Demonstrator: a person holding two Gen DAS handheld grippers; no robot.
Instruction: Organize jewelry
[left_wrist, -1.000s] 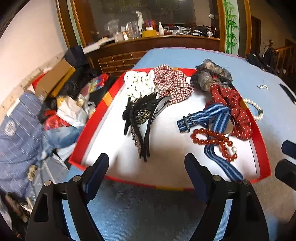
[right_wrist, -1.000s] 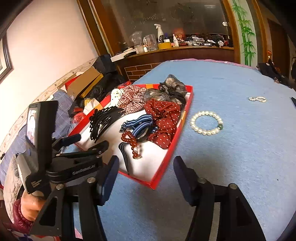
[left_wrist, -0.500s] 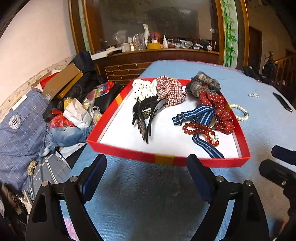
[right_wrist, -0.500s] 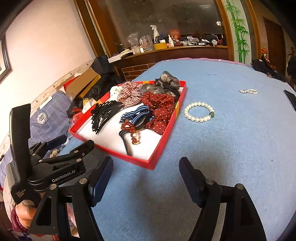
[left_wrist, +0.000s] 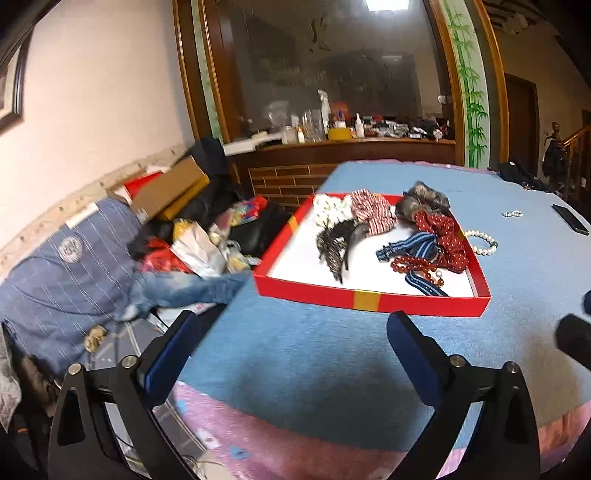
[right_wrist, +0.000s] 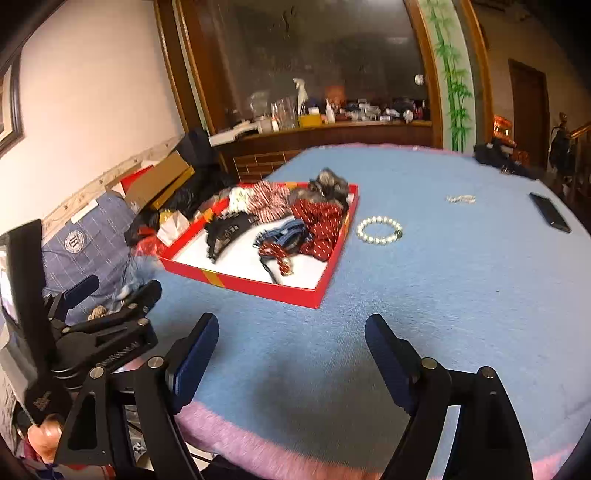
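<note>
Both tools, left (left_wrist: 291, 332) and right (right_wrist: 291, 339), have just been opening, empty. Pearl bracelet (right_wrist: 379, 230) right of tray (right_wrist: 258, 283): light, hard, slippery; pinch across one side.

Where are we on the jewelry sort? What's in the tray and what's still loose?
Done: the red tray holds the scrunchies, hair clips, striped band and red bead bracelet. In hand: nothing; left gripper and right gripper are both open, jaws just widened, nothing between them. Left: the pearl bracelet beside the tray and a small silver bracelet farther out on the blue tablecloth.
</note>
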